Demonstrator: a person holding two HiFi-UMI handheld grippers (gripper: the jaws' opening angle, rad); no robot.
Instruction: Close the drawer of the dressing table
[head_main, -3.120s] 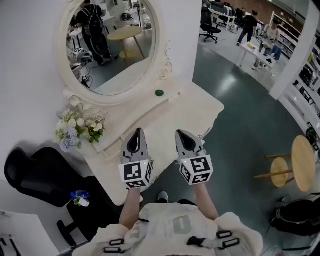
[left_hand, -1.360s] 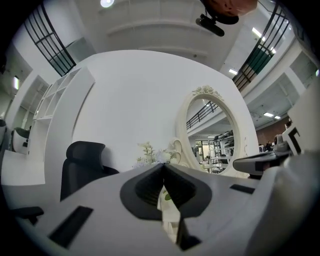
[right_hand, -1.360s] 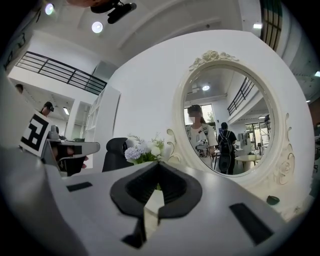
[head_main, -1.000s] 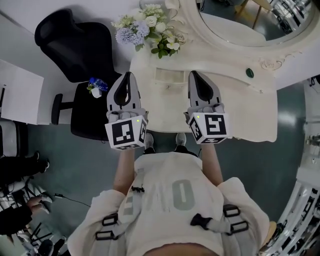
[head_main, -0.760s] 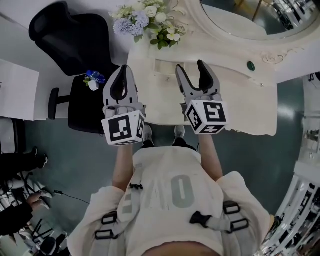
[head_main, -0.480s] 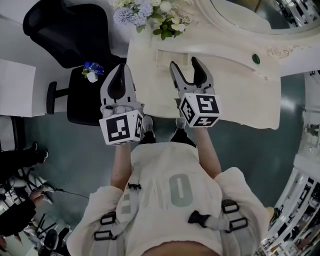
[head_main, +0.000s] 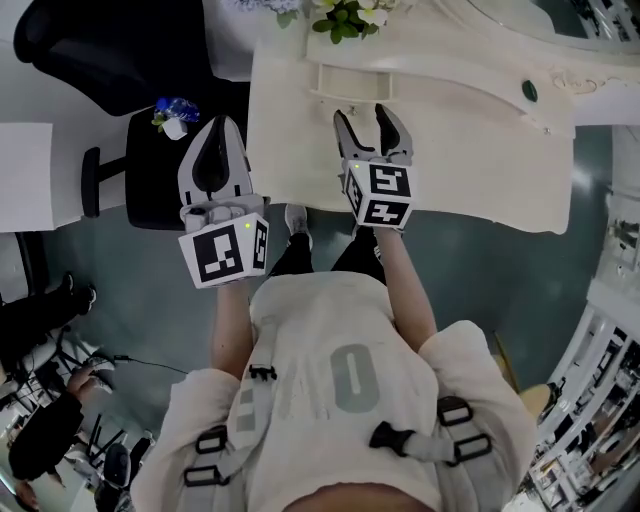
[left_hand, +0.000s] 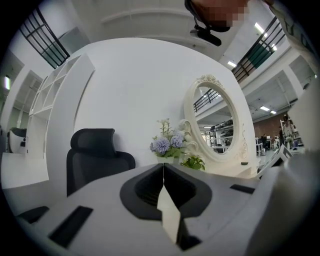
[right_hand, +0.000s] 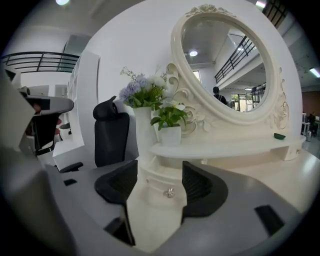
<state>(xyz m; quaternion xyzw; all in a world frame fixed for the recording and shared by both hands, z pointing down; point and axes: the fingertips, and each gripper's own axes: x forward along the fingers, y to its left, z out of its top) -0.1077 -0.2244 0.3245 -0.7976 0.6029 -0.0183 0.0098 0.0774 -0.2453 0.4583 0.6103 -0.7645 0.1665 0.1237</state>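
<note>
The cream dressing table (head_main: 470, 170) carries a small drawer (head_main: 356, 80) that sticks out from under its raised shelf. In the right gripper view the drawer front (right_hand: 159, 184) and its little crystal knob (right_hand: 169, 192) show between the jaws, a short way ahead and untouched. My right gripper (head_main: 366, 118) is open above the tabletop, pointing at the drawer with nothing in it. My left gripper (head_main: 213, 128) is shut and empty, hanging left of the table's edge beside the black chair (head_main: 100, 40). In its own view the left gripper (left_hand: 163, 170) has its jaws meeting in a thin line.
An oval mirror (right_hand: 225, 70) stands behind the shelf, with a vase of flowers (right_hand: 145, 90) and a potted plant (right_hand: 170, 131) left of it. A small green item (head_main: 529, 90) lies on the table at the right. The black office chair (left_hand: 95, 155) holds a blue-topped object (head_main: 170, 112).
The right gripper's jaws went from shut to open, and it sank toward the tabletop in front of the drawer. The left gripper dropped a little and stayed shut.
</note>
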